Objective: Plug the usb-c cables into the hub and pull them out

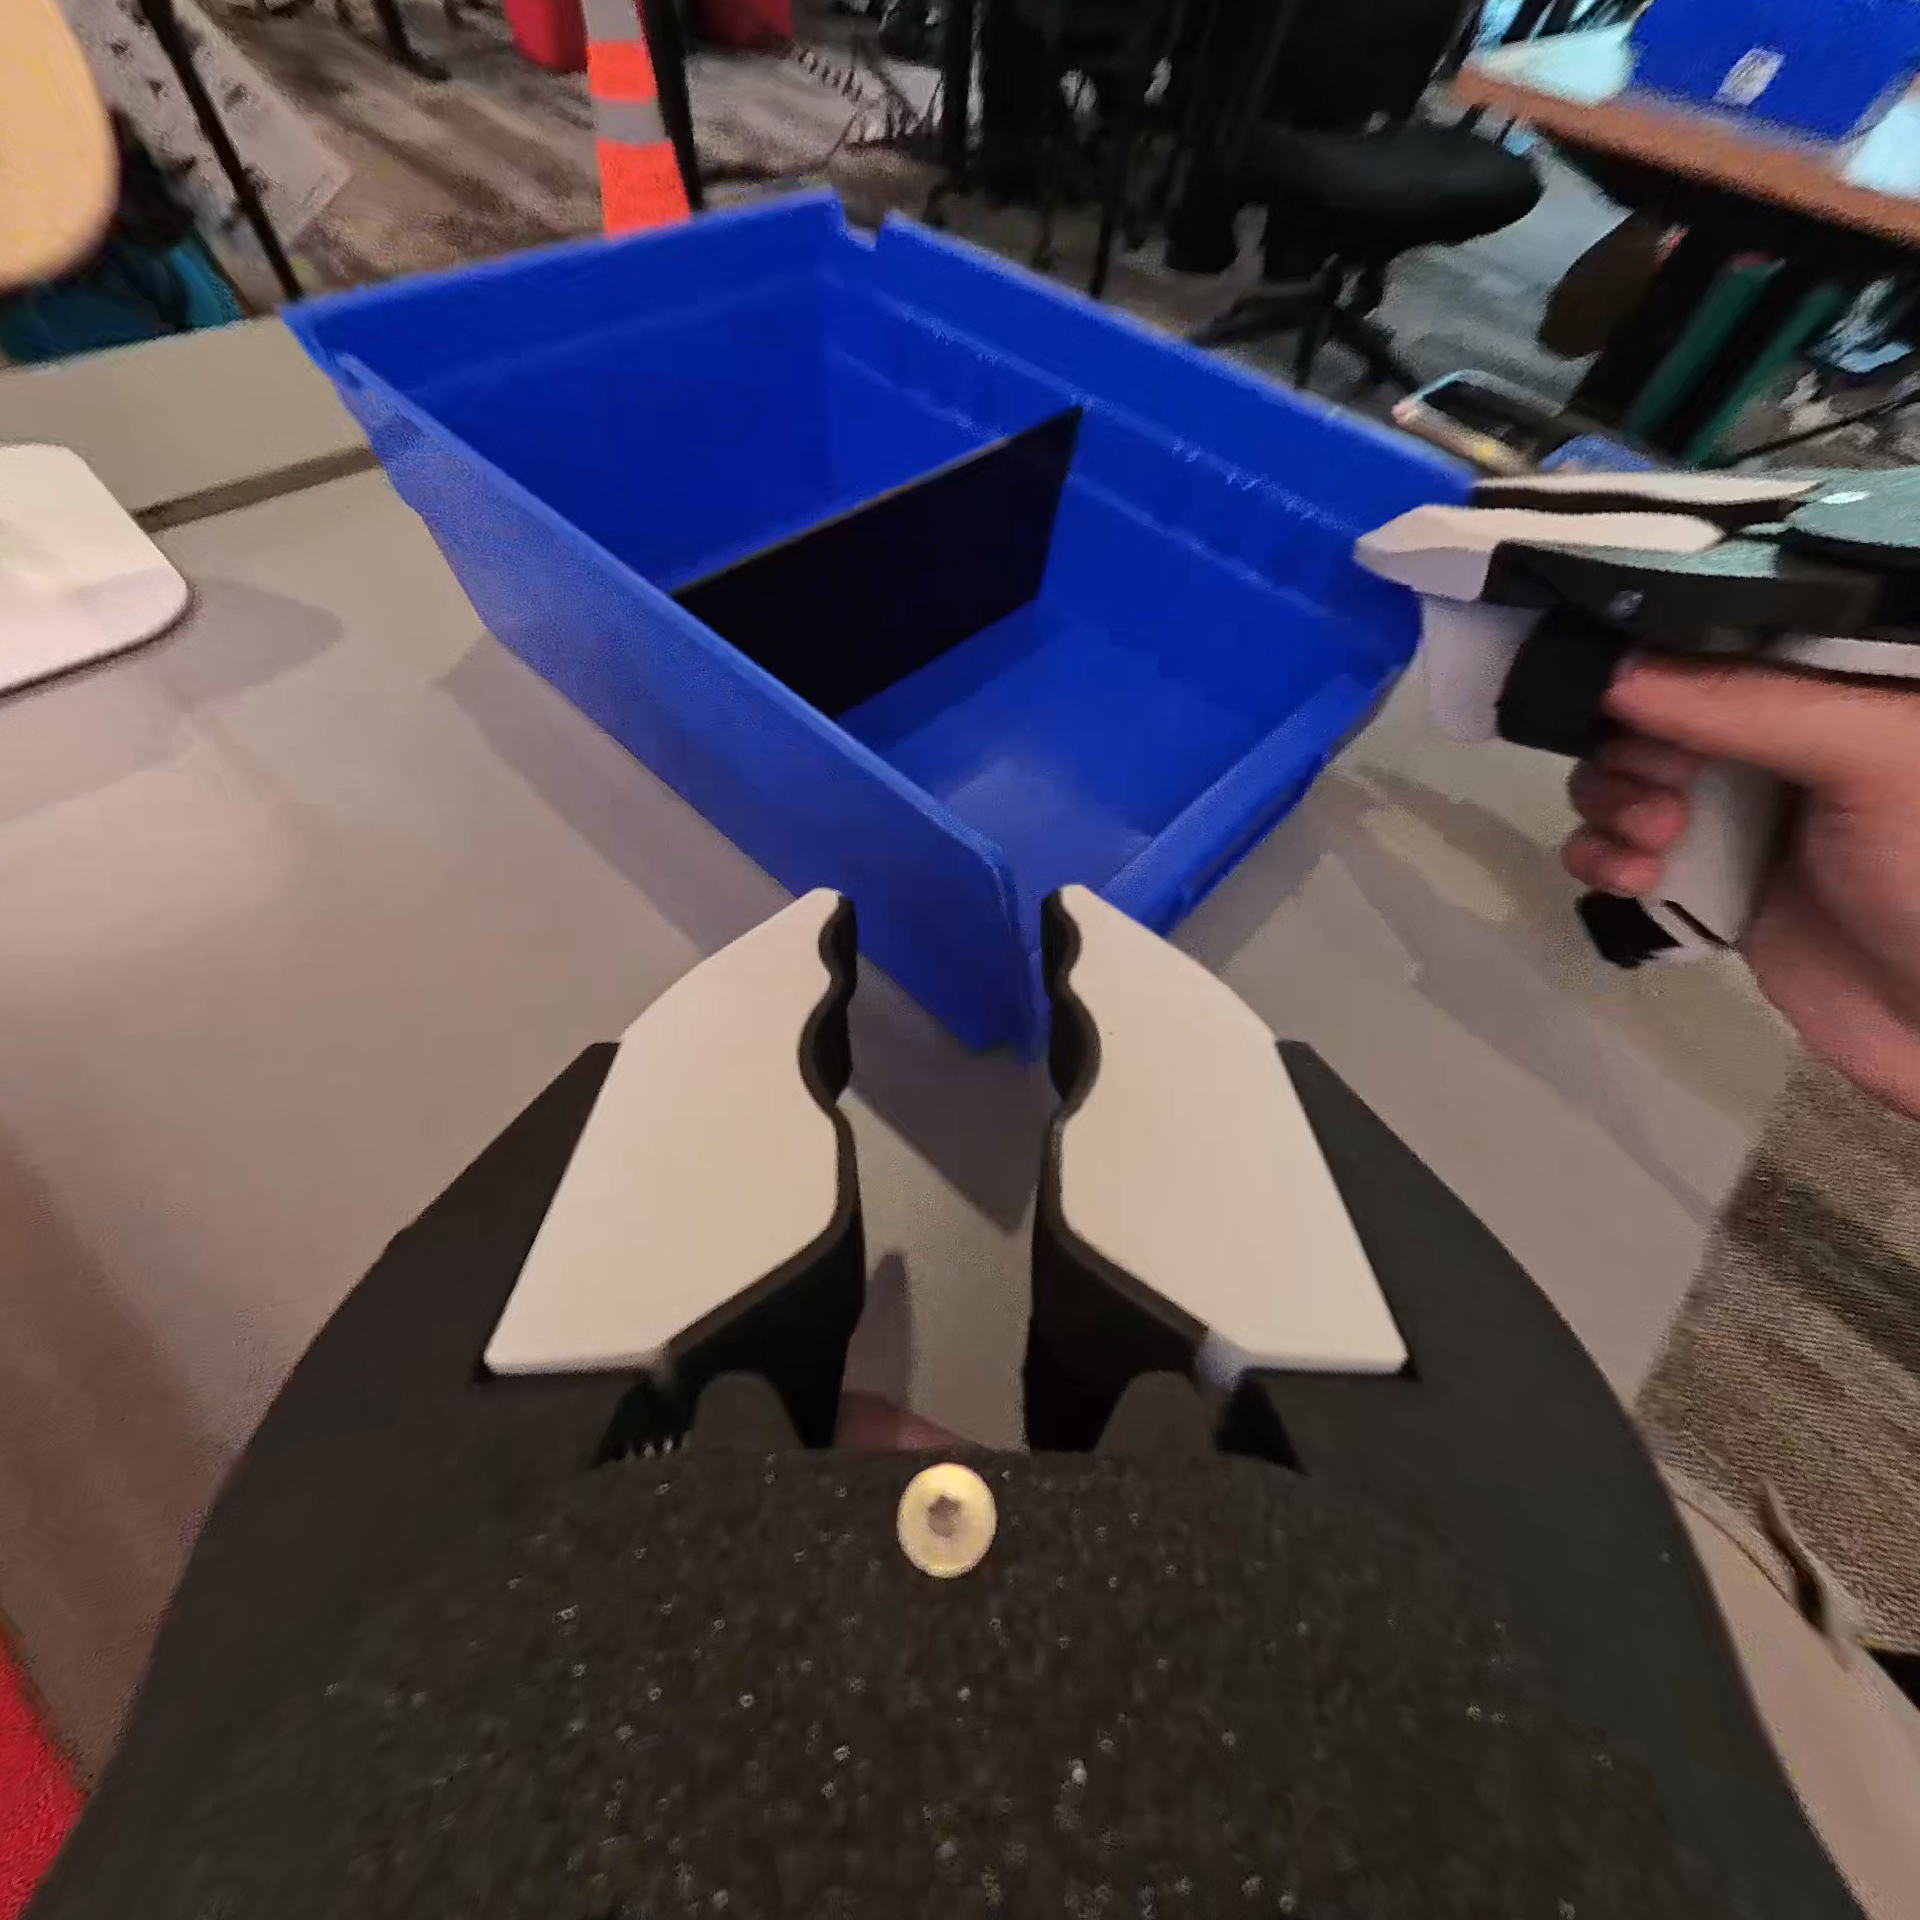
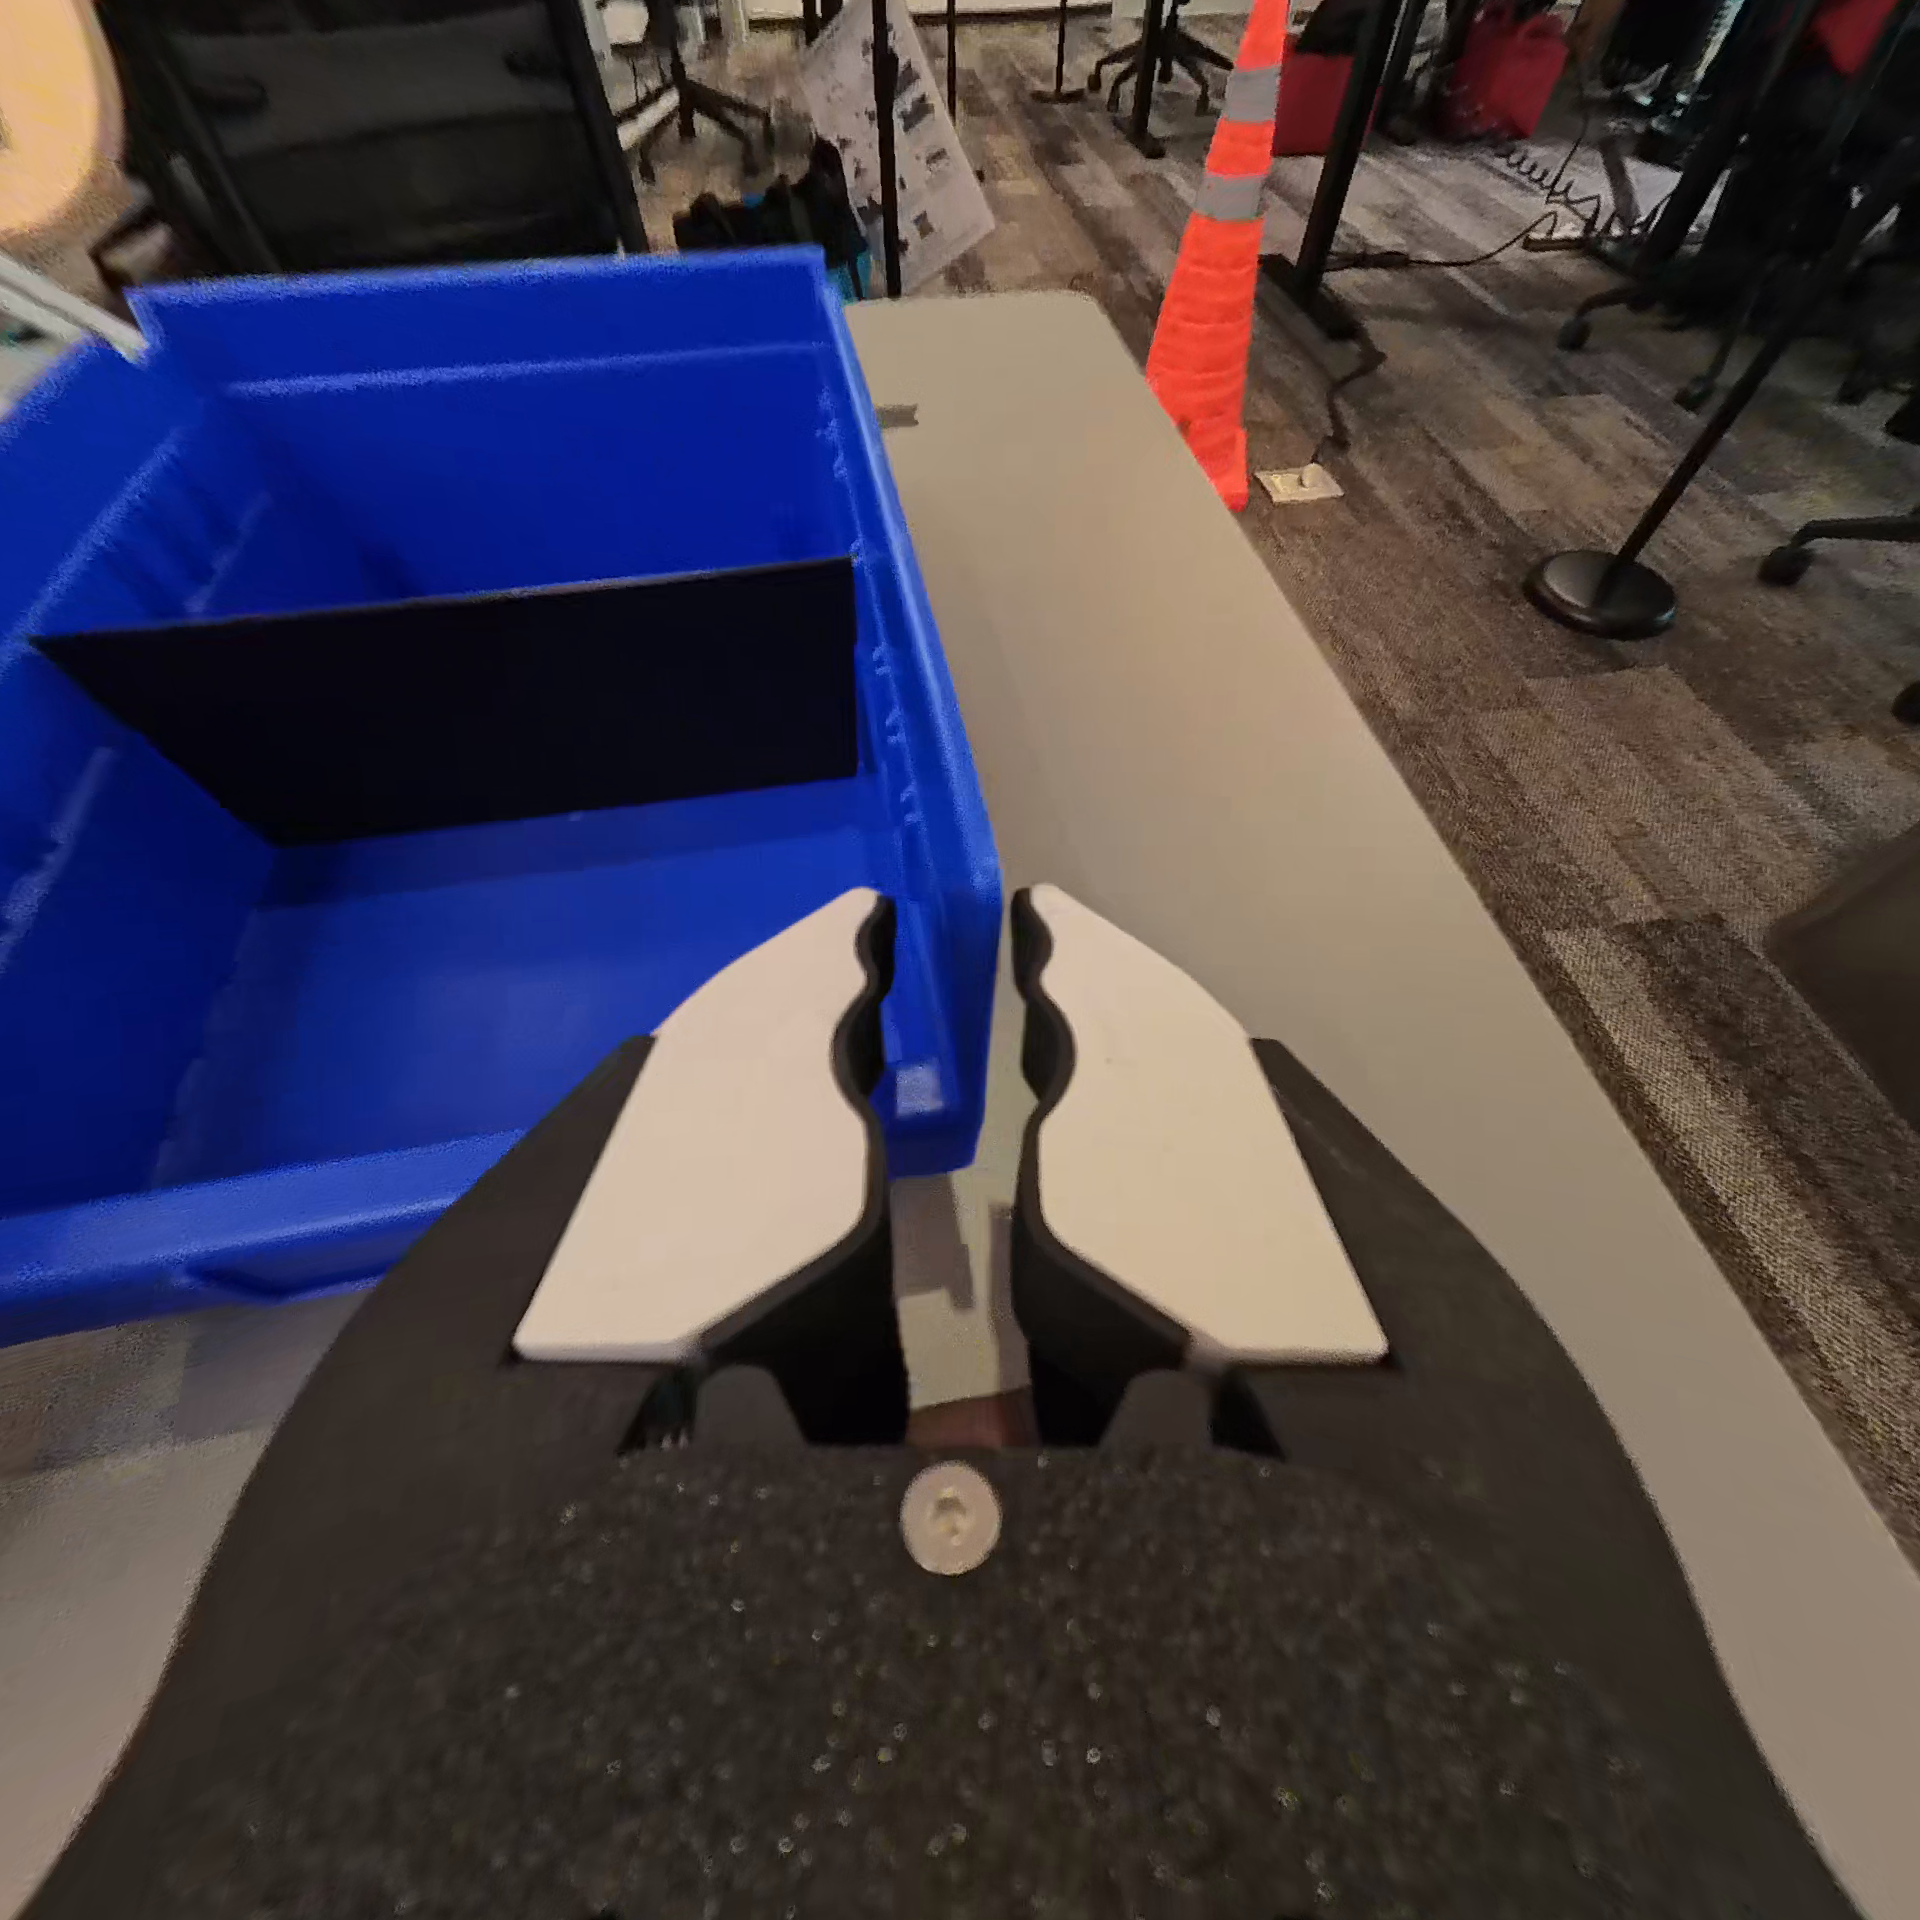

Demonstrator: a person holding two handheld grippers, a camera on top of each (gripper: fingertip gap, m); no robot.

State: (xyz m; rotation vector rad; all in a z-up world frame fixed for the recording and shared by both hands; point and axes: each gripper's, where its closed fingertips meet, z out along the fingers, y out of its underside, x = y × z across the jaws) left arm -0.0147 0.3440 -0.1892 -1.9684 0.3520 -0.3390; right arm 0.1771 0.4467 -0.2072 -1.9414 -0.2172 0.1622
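Hovering slightly parted and empty, left tongs point(image 1: 948, 925) and right tongs point(image 2: 953, 920) flank the blue plastic bin point(image 1: 644, 665) on the grey bench point(image 1: 312, 935); neither hub nor cables show, so nearness cannot be judged.

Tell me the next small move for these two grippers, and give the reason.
Probably swing both views around to look for the hub and cables, since neither shows here. The blue bin looks empty on both sides of its dark divider, and the grey table beside it is bare. The left gripper and right gripper are both open and hold nothing.
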